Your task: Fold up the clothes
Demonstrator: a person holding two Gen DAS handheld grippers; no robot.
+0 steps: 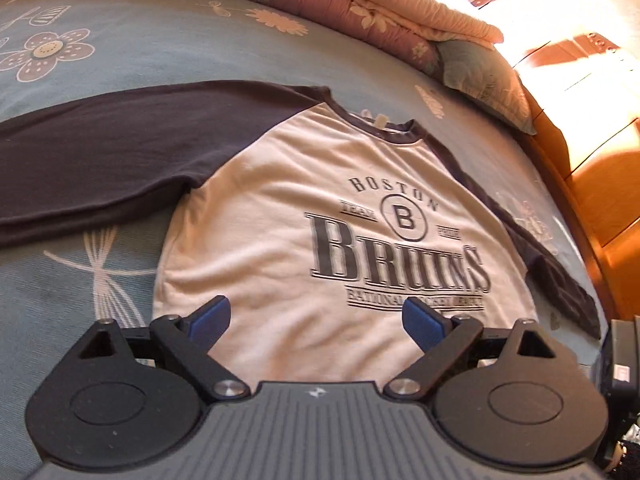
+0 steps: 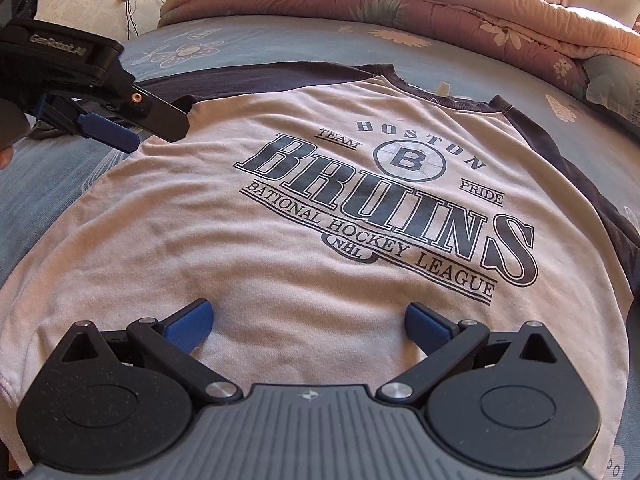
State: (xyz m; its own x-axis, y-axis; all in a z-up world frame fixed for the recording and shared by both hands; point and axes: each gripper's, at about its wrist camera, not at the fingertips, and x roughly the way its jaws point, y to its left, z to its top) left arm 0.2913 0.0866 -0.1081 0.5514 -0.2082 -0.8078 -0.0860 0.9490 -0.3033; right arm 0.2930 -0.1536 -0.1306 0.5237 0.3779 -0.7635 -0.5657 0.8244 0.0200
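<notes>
White cotton shirt (image 2: 248,248) with dark sleeves and a printed hockey logo lies flat, front up, on a blue flowered bedsheet (image 1: 120,40). Left gripper (image 1: 316,320) and right gripper (image 2: 308,324) hover over the shirt's lower part — both with jaws spread wide, gripping nothing. A pink quilt (image 2: 360,0) lies bunched beyond the collar.

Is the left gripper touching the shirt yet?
Apart. The right wrist view shows the left gripper hovering beside the shirt, fingers open, blue bedsheet visible underneath.
</notes>
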